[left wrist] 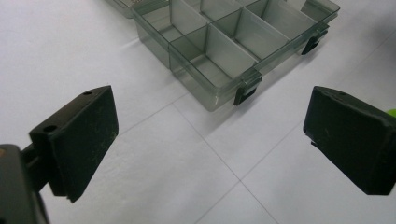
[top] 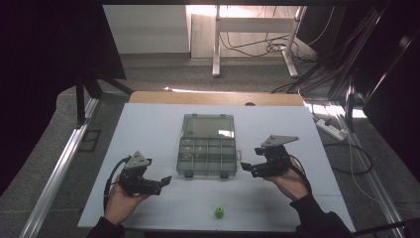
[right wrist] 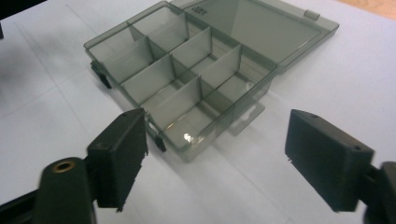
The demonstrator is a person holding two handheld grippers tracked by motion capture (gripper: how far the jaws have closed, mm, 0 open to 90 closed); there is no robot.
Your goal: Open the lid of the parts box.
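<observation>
From the high view, the open organizer box [top: 206, 151] sits mid-table between the left gripper [top: 157, 184] and right gripper [top: 250, 167], lid flopped toward the far side, both about equally near with bare table all round and a little green thing [top: 219, 212] near the front edge. Left gripper view: jaws spread wide on nothing, box [left wrist: 233, 42] ahead, front latches [left wrist: 246, 88] facing it. Right gripper view: jaws also gaping and empty, the box's [right wrist: 187, 88] near corner just past the left jaw.
</observation>
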